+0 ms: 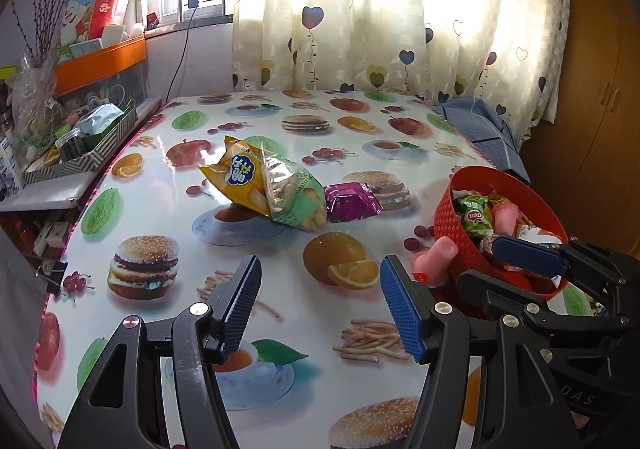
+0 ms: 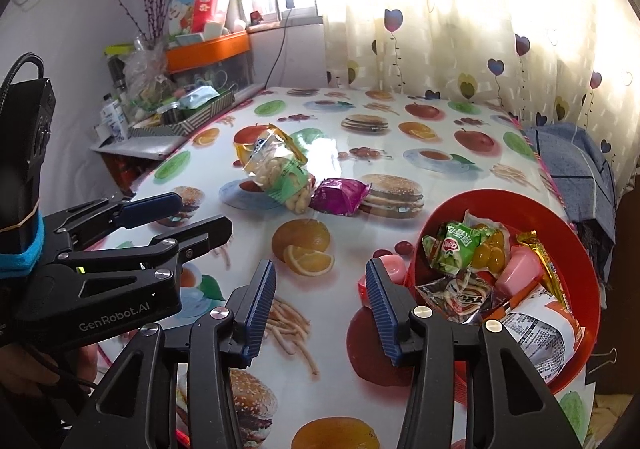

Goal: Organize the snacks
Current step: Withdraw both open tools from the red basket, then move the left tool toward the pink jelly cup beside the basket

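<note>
Nearest the cameras, the left claw (image 1: 320, 309) and right claw (image 2: 320, 309) both hang released over the worktop (image 1: 168, 209), nothing between their pads. Just beyond the right claw, the red basket (image 2: 576, 249) sits at the worktop's right side, already holding several packets, a green bag (image 2: 460, 249) and a pink cup (image 2: 520, 269) among them; that part of the sorting looks done. A pink tub (image 2: 390, 269) lies on its side touching the basket's outer wall, long axis pointing roughly away from the basket. Farther back, mid-worktop, three snacks are left: a purple pack (image 1: 352, 203) lying flat, a clear-green bag (image 1: 292, 197) beside it, and a yellow bag (image 1: 236, 173) leaning against that one, both bags running diagonally toward the far left.
</note>
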